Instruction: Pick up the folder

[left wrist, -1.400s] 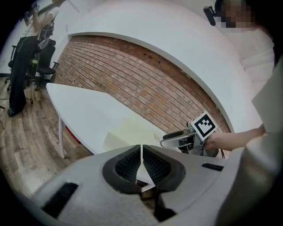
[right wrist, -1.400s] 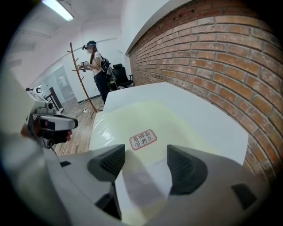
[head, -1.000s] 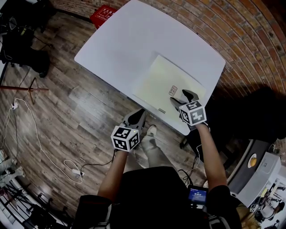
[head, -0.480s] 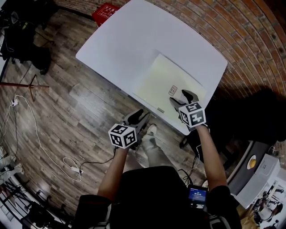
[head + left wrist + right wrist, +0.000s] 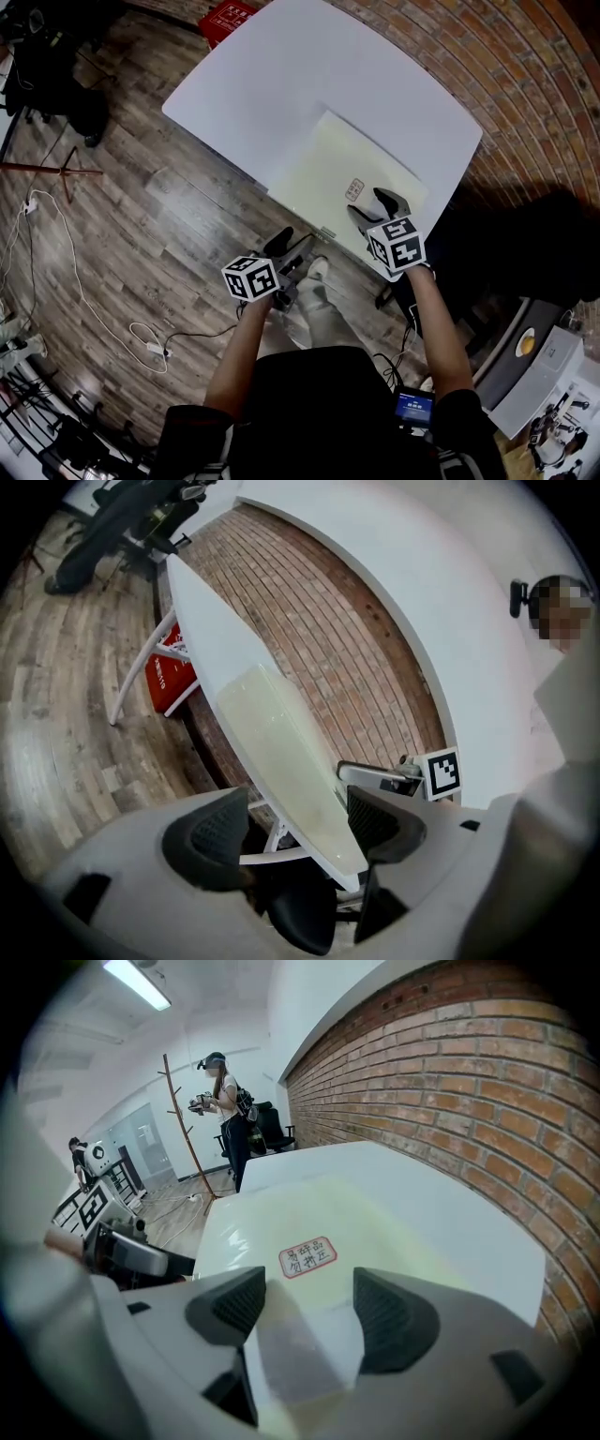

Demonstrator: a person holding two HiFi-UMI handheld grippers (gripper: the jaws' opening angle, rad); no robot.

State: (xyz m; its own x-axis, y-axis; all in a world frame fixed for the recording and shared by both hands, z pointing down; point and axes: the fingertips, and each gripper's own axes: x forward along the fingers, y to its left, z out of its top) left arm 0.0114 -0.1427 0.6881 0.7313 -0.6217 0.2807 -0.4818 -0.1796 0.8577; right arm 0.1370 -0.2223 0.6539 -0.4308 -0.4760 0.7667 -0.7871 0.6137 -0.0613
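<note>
A pale yellow folder [image 5: 328,169] with a small red-framed label [image 5: 353,190] lies on the white table [image 5: 309,75], its near edge at the table's front rim. My right gripper [image 5: 368,206] stands open over the folder's near right part, fingertips low on its cover, beside the label [image 5: 307,1255]. My left gripper [image 5: 292,246] hangs just off the table's front edge, lower than the top. Its jaws have just been opening and stand wide apart. In the left gripper view the folder [image 5: 272,733] and table rim run edge-on between the jaws of my left gripper [image 5: 298,822], untouched by the pads.
A brick wall [image 5: 534,84] borders the table's far and right sides. A red crate [image 5: 230,19] sits on the wood floor beyond the table's left corner, and cables [image 5: 56,244] trail at the left. A person [image 5: 223,1101] stands by a coat stand [image 5: 183,1119] far off.
The left gripper has sunk and rolled beside the table edge, and its jaws have gone from shut to wide. The right gripper and the folder have shifted slightly toward the table's front-left rim.
</note>
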